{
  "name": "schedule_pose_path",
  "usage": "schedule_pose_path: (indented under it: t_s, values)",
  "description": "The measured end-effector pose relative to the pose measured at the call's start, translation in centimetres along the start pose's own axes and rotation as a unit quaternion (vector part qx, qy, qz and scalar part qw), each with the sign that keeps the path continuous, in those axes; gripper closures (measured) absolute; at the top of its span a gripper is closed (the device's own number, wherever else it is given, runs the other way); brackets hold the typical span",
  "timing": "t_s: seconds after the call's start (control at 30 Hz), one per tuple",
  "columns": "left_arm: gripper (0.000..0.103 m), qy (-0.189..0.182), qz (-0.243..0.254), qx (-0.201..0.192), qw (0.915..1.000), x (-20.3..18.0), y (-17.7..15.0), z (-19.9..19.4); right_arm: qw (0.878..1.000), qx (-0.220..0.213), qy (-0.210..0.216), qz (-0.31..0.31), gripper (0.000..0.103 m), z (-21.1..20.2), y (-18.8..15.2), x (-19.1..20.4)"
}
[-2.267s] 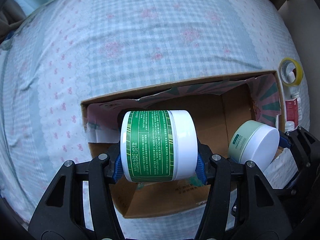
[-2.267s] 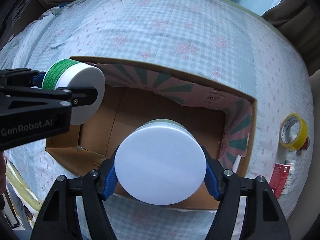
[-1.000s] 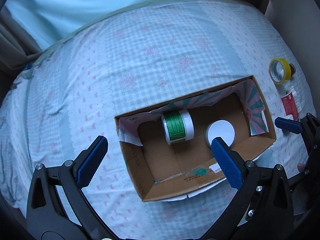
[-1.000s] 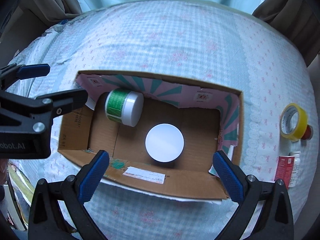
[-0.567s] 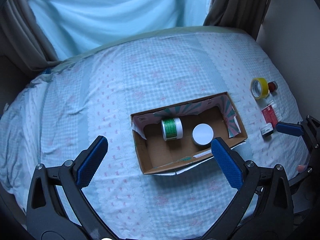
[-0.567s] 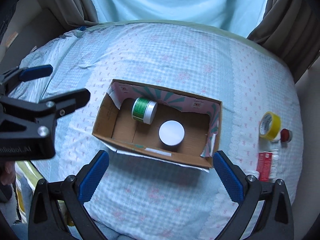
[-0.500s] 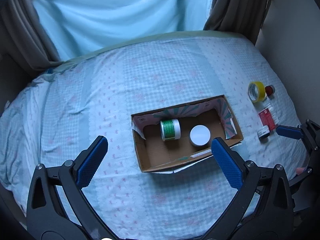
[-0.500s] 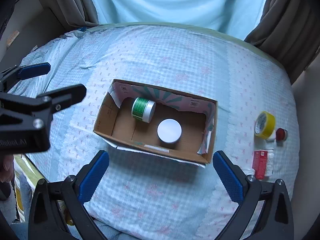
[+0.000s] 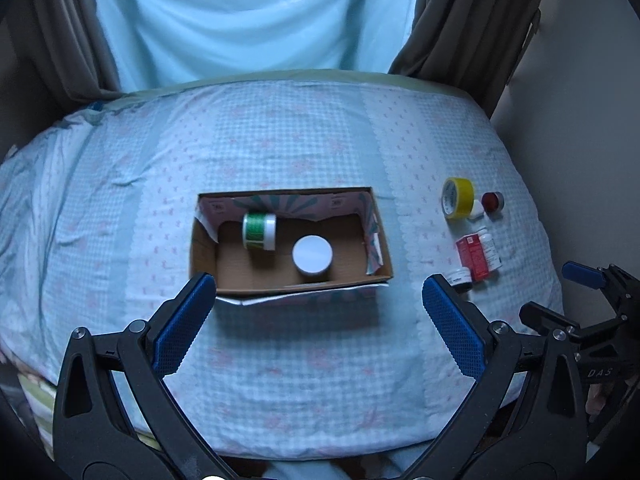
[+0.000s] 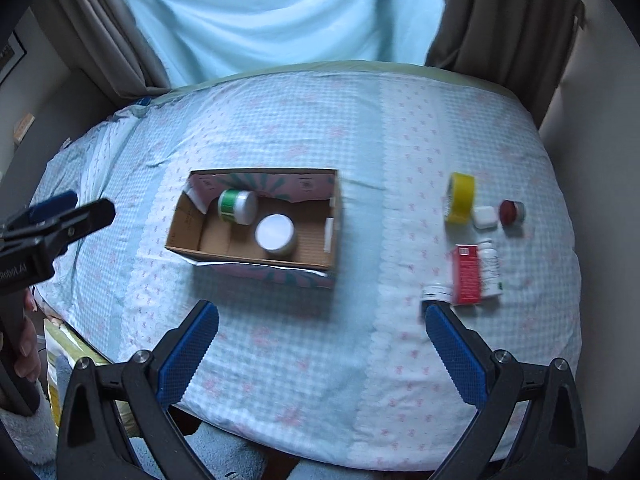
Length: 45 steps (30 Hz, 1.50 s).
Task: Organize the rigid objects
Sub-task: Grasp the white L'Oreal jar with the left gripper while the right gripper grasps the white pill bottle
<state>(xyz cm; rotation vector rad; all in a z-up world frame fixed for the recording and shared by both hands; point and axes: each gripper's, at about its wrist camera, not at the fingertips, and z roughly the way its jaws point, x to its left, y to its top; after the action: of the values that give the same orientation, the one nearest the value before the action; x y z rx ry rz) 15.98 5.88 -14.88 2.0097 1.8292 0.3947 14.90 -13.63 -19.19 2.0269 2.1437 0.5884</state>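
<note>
An open cardboard box (image 9: 204,256) (image 10: 334,236) sits mid-bed. Inside it a green-labelled jar (image 9: 259,231) (image 10: 237,206) lies on its side and a white-lidded jar (image 9: 312,255) (image 10: 275,233) stands upright. At the right of the bed lie a yellow tape roll (image 9: 457,197) (image 10: 461,197), a red-lidded jar (image 9: 493,201) (image 10: 511,212), a white case (image 10: 485,217), a red carton (image 9: 473,257) (image 10: 466,274) with a white bottle (image 10: 491,266) beside it, and a small dark jar (image 9: 459,278). My left gripper (image 9: 318,328) and right gripper (image 10: 320,348) are open and empty, well back from the box.
The checked blue bedspread (image 9: 304,152) covers the bed. Curtains (image 9: 256,16) hang behind it and a wall (image 9: 580,120) runs along the right. The bed's front edge (image 10: 280,448) lies below the grippers. The other gripper shows at the right edge (image 9: 592,320) and at the left edge (image 10: 52,216).
Both grippers let go of their jars into the box, opened wide and pulled far back and up. The right gripper's view has also swung toward the items at the right.
</note>
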Motion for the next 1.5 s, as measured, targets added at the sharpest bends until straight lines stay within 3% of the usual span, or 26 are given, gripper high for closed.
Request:
schedule_pose_path:
  t_s: [0.13, 0.33, 0.7, 1.17, 1.4, 1.5]
  values:
    - [0.000, -0.023, -0.048, 0.018, 0.9984, -5.4, -1.3, 1.4, 1.000, 0.003, -0.015, -0.010, 0.000, -0.8, -0.6, -6.3]
    - [0.000, -0.036, -0.073, 0.051, 0.9954, -12.5, -2.0, 4.8, 1.000, 0.006, -0.028, -0.006, 0.000, -1.3, -0.4, -15.2]
    - [0.000, -0.056, -0.062, 0.126, 0.9885, -19.7, -3.3, 16.1, 0.997, 0.049, -0.028, 0.049, 0.000, 3.9, 0.1, -25.9]
    - [0.000, -0.050, -0.073, 0.230, 0.9691, -23.4, -5.6, 30.9, 0.987, 0.149, -0.020, 0.049, 0.000, 18.1, 1.9, -30.4]
    - [0.002, -0.041, -0.067, 0.263, 0.9617, -24.6, -6.5, 35.1, 0.978, 0.207, -0.014, 0.035, 0.017, 24.3, 1.4, -30.8]
    - [0.006, -0.041, -0.071, 0.273, 0.9587, -24.7, -6.9, 36.1, 0.975, 0.221, -0.007, 0.030, 0.019, 25.6, 1.2, -30.7]
